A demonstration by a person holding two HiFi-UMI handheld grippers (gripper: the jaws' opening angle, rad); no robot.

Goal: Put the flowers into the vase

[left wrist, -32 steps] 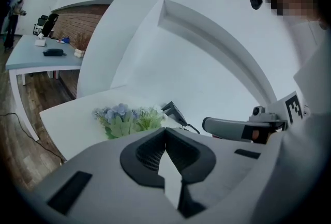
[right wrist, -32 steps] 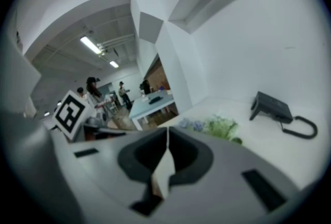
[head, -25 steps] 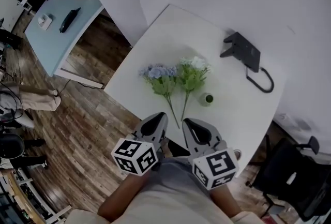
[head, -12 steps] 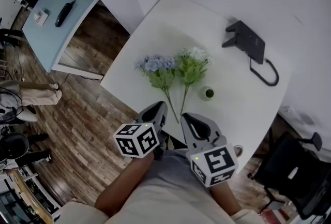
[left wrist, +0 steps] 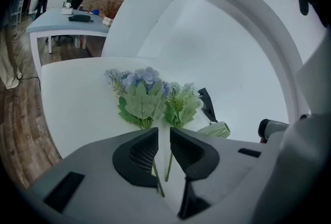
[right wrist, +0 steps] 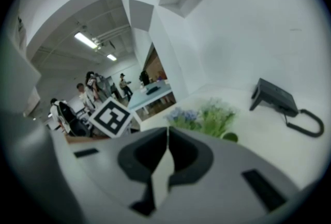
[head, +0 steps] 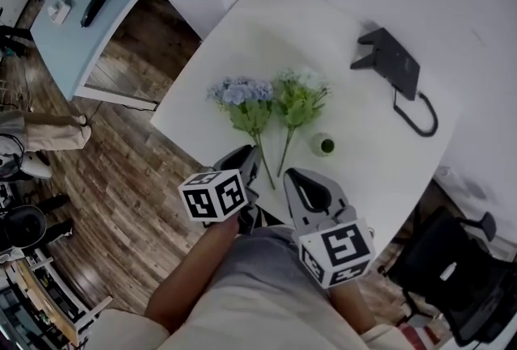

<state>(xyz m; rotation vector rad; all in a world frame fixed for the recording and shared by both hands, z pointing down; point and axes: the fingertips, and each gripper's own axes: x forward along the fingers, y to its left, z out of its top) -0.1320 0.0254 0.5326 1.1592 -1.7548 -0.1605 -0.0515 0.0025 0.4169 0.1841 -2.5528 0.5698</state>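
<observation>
Two flower bunches lie side by side on the white table (head: 242,25): a blue one (head: 240,94) (left wrist: 137,80) on the left and a white-green one (head: 300,94) (left wrist: 181,101), stems towards me. A small green vase (head: 324,145) (left wrist: 214,130) stands just right of the stems. My left gripper (head: 246,158) (left wrist: 164,132) hovers over the stem ends; its jaws have just been opening to a narrow gap with nothing between them. My right gripper (head: 295,179) (right wrist: 167,132) is beside it at the table's near edge, shut and empty.
A black device (head: 388,61) with a looped cable (head: 416,115) sits at the table's far right. A light blue table (head: 77,33) stands beyond the wooden floor at upper left. A black chair (head: 452,276) is at lower right.
My left gripper has moved forward and down towards the stem ends, rolling a little, and its jaws have parted slightly. The right gripper has hardly shifted.
</observation>
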